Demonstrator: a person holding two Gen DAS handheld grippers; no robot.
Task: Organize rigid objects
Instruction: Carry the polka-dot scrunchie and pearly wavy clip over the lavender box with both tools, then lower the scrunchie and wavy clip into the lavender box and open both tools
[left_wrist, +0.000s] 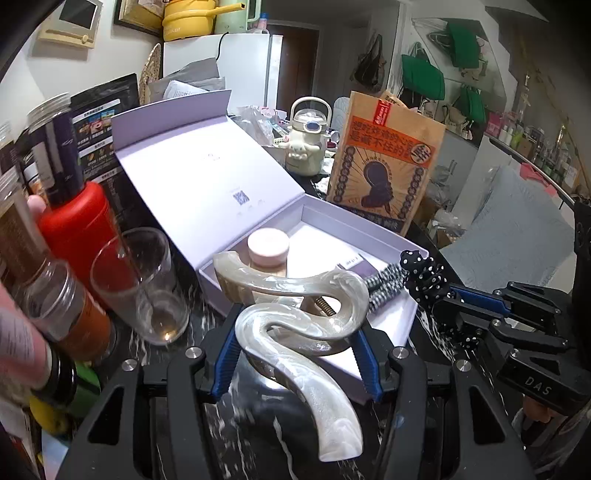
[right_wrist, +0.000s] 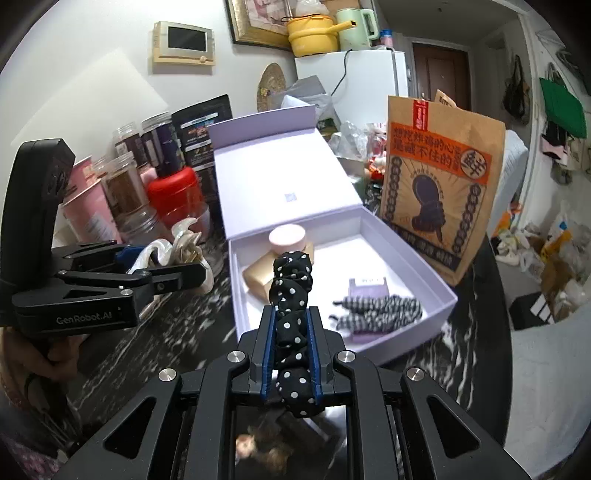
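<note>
My left gripper (left_wrist: 295, 354) is shut on a pearly white hair claw (left_wrist: 295, 325) and holds it just in front of the near-left corner of an open lilac box (left_wrist: 325, 206). The claw also shows in the right wrist view (right_wrist: 177, 251). My right gripper (right_wrist: 291, 354) is shut on a black polka-dot hair clip (right_wrist: 293, 306) at the box's near edge (right_wrist: 369, 347). Inside the box lie a pink-lidded jar (right_wrist: 288, 238), a gold block (right_wrist: 260, 278), a striped hair clip (right_wrist: 380, 310) and a small lilac card (right_wrist: 369, 286).
An empty drinking glass (left_wrist: 140, 284), a red bottle (left_wrist: 77, 236) and several clear jars (left_wrist: 48, 288) stand left of the box. A brown paper bag (right_wrist: 439, 184) stands behind its right side. A cream kettle (left_wrist: 308, 140) sits further back. The tabletop (right_wrist: 155, 350) is dark marble.
</note>
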